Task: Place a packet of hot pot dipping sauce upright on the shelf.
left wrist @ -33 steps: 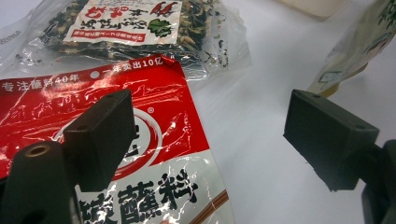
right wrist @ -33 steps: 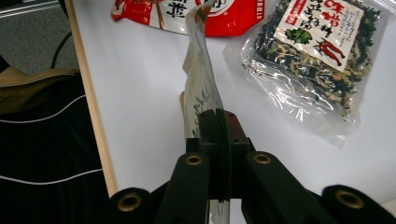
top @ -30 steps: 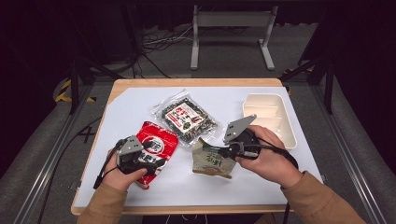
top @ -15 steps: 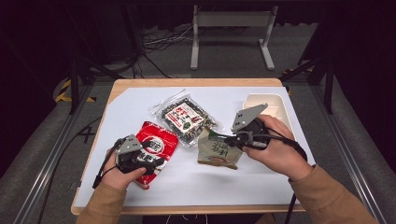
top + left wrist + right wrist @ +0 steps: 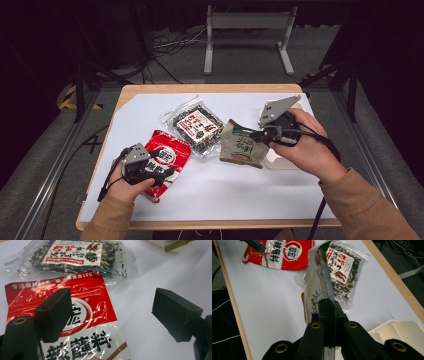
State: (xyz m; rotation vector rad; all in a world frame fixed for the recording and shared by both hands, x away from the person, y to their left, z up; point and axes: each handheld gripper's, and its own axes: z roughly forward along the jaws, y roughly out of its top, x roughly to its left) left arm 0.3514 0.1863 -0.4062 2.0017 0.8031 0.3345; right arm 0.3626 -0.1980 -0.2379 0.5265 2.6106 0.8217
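We hold the green packet [image 5: 242, 145] by one edge in our right gripper [image 5: 263, 134], its jaws pinched tight on the foil so the packet hangs clear of the white table [image 5: 240, 195], just beside the cream tray [image 5: 280, 161]; gripping the thin edge likely keeps the contents from being crushed. Our left gripper [image 5: 167, 172] rests over the red packet [image 5: 167, 150] with its jaws apart, one block above the printed face, the other off to the side over bare table, so nothing is clamped there. The clear bag of dried spice [image 5: 196, 126] lies between the two; whether it touches the red packet is hard to tell.
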